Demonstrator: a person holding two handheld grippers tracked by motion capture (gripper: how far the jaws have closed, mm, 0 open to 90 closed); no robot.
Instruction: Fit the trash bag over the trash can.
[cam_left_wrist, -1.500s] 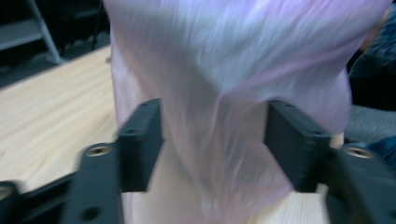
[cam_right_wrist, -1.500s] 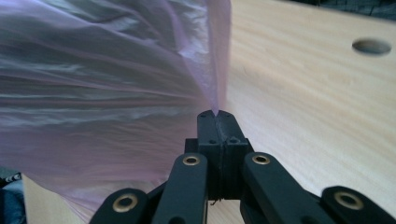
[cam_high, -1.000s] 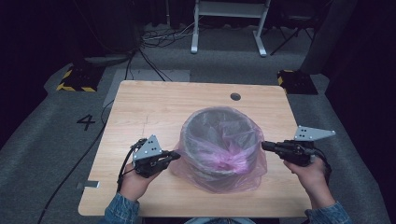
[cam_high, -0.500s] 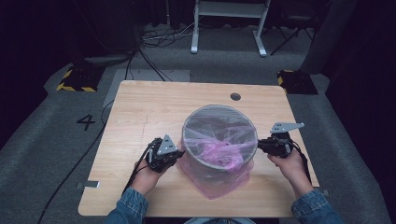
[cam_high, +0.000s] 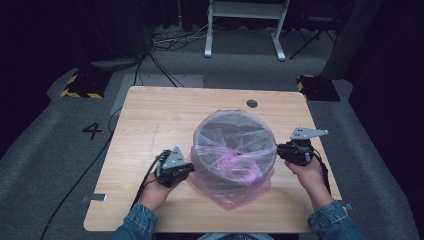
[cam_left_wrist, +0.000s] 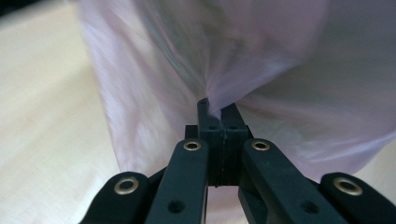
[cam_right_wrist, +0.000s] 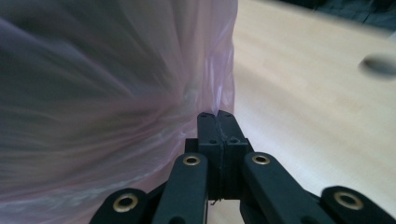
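Observation:
A dark round bin (cam_high: 234, 131) stands near the middle front of the wooden table (cam_high: 160, 112), draped in a thin pink plastic bag (cam_high: 235, 187) that hangs down its sides and bunches inside. My left gripper (cam_high: 189, 169) is at the bin's left side, shut on the bag film; in the left gripper view the film (cam_left_wrist: 261, 65) puckers into its closed gripper (cam_left_wrist: 216, 108). My right gripper (cam_high: 279, 149) is at the bin's right side near the rim, shut on the bag's edge (cam_right_wrist: 219, 70), pinched at the closed gripper (cam_right_wrist: 217, 116).
A round cable hole (cam_high: 252, 103) sits in the table's far edge. A metal stand (cam_high: 245, 25) and cables lie on the floor behind. A yellow-striped block (cam_high: 80, 85) rests left of the table, beside a floor mark "4" (cam_high: 93, 131).
Both grippers moved inward and up along the bin's sides with the bag film. The bag now sits higher and tighter over the rim.

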